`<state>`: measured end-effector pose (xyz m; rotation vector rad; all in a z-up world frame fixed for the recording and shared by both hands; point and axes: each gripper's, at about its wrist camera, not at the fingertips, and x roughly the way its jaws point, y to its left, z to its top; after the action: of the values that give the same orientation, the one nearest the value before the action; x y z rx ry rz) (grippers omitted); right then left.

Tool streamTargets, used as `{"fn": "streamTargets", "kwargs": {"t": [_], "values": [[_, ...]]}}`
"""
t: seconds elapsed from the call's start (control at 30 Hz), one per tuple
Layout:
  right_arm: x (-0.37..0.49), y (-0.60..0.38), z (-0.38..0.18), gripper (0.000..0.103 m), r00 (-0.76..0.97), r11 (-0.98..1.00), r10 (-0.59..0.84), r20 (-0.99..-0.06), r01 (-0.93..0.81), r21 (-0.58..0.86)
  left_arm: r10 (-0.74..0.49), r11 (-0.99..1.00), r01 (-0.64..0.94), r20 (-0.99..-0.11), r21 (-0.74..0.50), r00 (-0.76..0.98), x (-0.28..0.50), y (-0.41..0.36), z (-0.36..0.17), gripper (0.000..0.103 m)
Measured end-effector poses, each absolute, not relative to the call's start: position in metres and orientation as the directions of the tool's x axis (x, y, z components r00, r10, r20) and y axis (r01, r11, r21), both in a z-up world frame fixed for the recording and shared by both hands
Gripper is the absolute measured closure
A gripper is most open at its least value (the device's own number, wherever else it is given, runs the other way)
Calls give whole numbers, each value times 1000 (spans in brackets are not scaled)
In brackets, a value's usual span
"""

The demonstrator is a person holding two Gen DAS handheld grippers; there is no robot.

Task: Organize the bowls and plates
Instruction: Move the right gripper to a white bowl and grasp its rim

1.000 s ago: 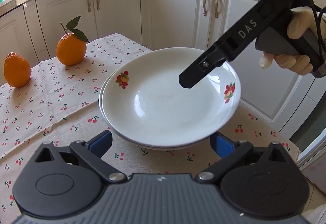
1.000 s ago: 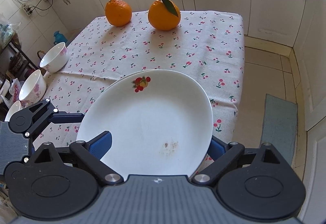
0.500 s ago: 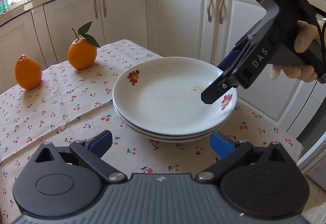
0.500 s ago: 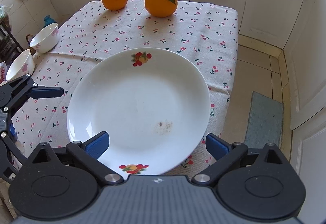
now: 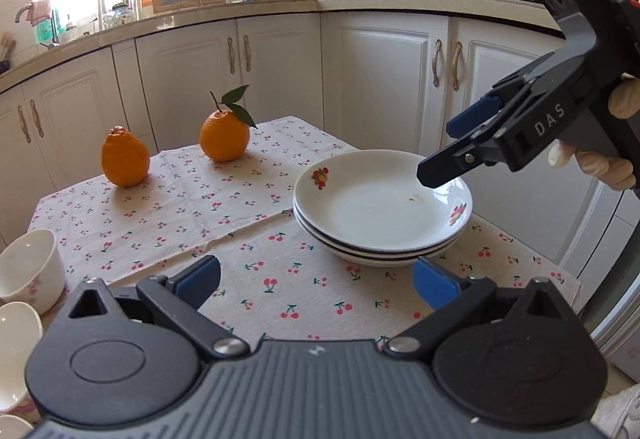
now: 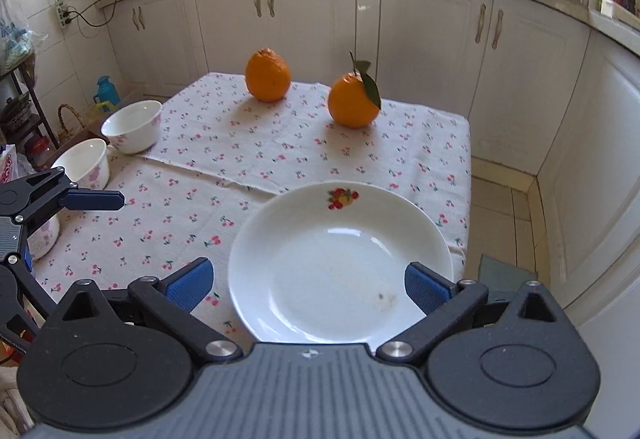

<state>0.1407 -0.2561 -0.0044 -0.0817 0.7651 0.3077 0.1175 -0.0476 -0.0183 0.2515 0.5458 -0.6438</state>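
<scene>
A stack of white plates (image 5: 380, 215) with fruit prints sits on the cherry-print tablecloth (image 5: 224, 207) near the table's right corner; it also shows in the right wrist view (image 6: 336, 263). My left gripper (image 5: 316, 279) is open and empty, short of the stack. My right gripper (image 6: 308, 285) is open and empty, raised over the stack's near rim; it appears in the left wrist view (image 5: 460, 147) above the stack's right side. White bowls (image 6: 132, 125) with pink flowers stand at the table's left edge; they also show in the left wrist view (image 5: 28, 271).
Two oranges (image 5: 124, 157) (image 5: 224, 135) stand at the far side of the table. White cabinets (image 5: 380, 79) surround the table closely. The table edge (image 6: 466, 199) drops to a tiled floor with a mat (image 6: 504, 273) on the right.
The top plate was set down onto the stack and my right gripper let go of it. Both grippers pulled back and up from the stack.
</scene>
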Motion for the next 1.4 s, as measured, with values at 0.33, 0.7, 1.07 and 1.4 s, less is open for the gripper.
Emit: {"fn": "streamTargets", "kwargs": {"t": [0.33, 0.7, 1.07, 1.4], "values": [[129, -153, 2, 0, 729, 917, 297, -616, -399, -30, -405, 849, 526, -574, 54, 712, 89, 25, -15, 1], [132, -38, -10, 0, 621, 795, 491, -611, -606, 23, -247, 927, 362, -562, 101, 790, 55, 127, -21, 1], [144, 27, -31, 0, 460, 692, 593, -661, -711, 126, -204, 947, 313, -614, 75, 763, 55, 172, -52, 1], [154, 49, -49, 14, 379, 660, 621, -686, -725, 197, -232, 930, 358, -617, 87, 752, 65, 172, -61, 4]]}}
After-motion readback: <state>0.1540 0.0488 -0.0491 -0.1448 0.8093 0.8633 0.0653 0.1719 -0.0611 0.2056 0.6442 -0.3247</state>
